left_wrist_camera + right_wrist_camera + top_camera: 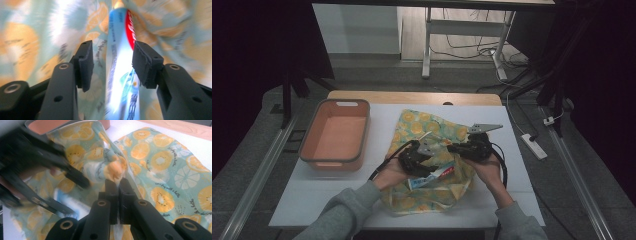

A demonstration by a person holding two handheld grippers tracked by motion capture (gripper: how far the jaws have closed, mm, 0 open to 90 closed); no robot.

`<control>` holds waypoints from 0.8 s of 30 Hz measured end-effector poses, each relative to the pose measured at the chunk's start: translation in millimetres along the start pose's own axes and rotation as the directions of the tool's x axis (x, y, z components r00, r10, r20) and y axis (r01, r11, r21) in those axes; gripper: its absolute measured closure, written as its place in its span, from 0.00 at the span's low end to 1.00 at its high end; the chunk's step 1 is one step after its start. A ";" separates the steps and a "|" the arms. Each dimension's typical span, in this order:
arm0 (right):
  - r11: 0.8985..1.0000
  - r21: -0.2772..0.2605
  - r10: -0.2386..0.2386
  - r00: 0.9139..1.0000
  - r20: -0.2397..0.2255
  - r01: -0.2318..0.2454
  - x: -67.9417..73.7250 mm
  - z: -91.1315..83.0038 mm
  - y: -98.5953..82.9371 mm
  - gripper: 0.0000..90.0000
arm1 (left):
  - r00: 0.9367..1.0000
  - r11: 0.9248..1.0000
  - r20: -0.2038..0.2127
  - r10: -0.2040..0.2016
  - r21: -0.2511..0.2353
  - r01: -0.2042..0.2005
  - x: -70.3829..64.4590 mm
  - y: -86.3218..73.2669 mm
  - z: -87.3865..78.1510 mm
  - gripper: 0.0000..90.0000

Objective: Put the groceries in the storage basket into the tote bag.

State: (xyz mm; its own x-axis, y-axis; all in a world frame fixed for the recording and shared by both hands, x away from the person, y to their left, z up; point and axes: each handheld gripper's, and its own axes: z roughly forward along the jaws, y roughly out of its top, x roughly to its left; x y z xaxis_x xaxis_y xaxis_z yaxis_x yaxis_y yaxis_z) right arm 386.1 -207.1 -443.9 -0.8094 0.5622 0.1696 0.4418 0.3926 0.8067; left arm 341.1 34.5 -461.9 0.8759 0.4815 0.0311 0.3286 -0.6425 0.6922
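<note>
1. Orange-slice print on teal covers the cloth bag [432, 131] lying mid-table, at the centre of the high view, right of the salmon bin [334, 135].
2. At lower centre of that view, a toothpaste tube [432, 176] pokes out of the bag's opening.
3. In the right gripper view, the right gripper [117, 185] has its jaws pinched together on a fold of the bag's edge, lifting it.
4. In the left gripper view, the left gripper [112, 65] stands spread, the tube [120, 65] between its jaws and untouched.
5. Judged step: getting hold of the tube at the bag's mouth; whether it goes in or comes out is unclear.
6. Next, the left jaws need to close squarely on the tube while the right holds the mouth up.
</note>
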 end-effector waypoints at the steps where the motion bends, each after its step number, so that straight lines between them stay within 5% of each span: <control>1: 1.000 0.002 0.001 1.000 -0.001 -0.001 0.2 0.3 -0.2 0.97 | 1.000 1.000 0.004 -0.010 -0.012 0.010 1.3 -2.3 -7.4 0.56; 11: 1.000 0.016 -0.005 1.000 -0.025 0.006 8.4 2.0 -6.0 0.97 | 0.994 0.986 -0.007 -0.107 -0.127 0.106 15.7 -36.4 -70.0 0.52; 24: 0.999 0.029 -0.028 1.000 -0.013 0.028 22.7 -2.9 -19.7 0.96 | 0.981 0.979 -0.043 -0.190 -0.087 0.186 38.9 -69.1 -85.4 0.49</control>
State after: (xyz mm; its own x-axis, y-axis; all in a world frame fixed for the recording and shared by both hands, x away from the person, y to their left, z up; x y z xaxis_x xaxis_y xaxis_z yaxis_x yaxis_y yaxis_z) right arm 357.8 -204.2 -454.4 -0.8264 0.5414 0.1546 0.4299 0.4294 0.7942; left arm 322.2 148.5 -447.0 0.7815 0.6199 -0.0702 0.4535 -0.4872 0.7463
